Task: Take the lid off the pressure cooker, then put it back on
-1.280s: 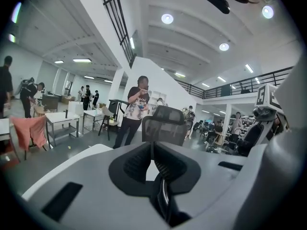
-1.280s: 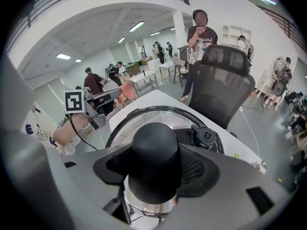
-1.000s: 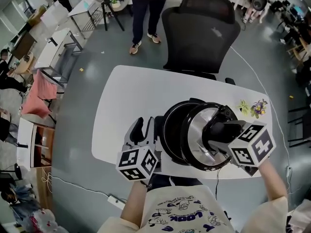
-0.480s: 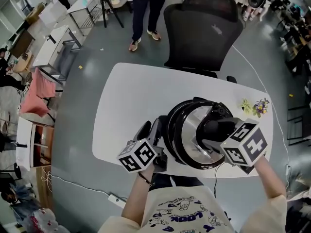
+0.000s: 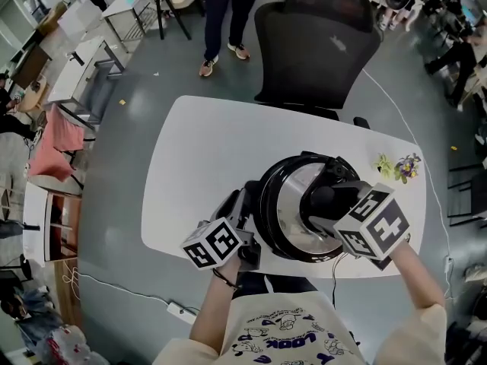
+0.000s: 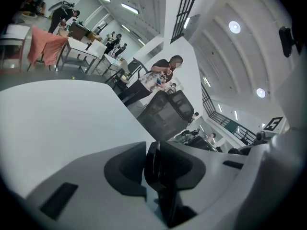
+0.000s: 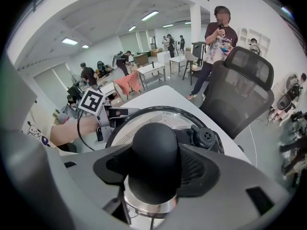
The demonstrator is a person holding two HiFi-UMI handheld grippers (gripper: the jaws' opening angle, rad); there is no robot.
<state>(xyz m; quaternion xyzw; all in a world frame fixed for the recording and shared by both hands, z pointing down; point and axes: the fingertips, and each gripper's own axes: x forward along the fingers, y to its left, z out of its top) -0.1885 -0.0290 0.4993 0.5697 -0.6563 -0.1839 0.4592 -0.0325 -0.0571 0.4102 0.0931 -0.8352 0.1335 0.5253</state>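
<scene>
The black pressure cooker (image 5: 266,196) stands near the front edge of the white table (image 5: 198,150). Its steel lid (image 5: 293,213) lies over the pot's mouth; I cannot tell whether it is fully seated. My right gripper (image 5: 327,204) points steeply down, shut on the lid's round black knob (image 7: 154,150). The lid's valve (image 7: 207,137) shows beside the knob. My left gripper (image 5: 242,213) is at the cooker's left side. Its jaws have just been closing, and a thin black part of the cooker, its side handle (image 6: 152,164), is pinched between the pads.
A black office chair (image 5: 316,44) stands behind the table, and a person (image 5: 224,14) stands beyond it. A small bunch of flowers (image 5: 399,167) lies on the table's right end. Desks and a pink cloth (image 5: 49,154) fill the left side.
The lid has moved left with the right gripper, from tilted beside the pot to over it. The left gripper has dropped, rolled and come in against the cooker's left side.
</scene>
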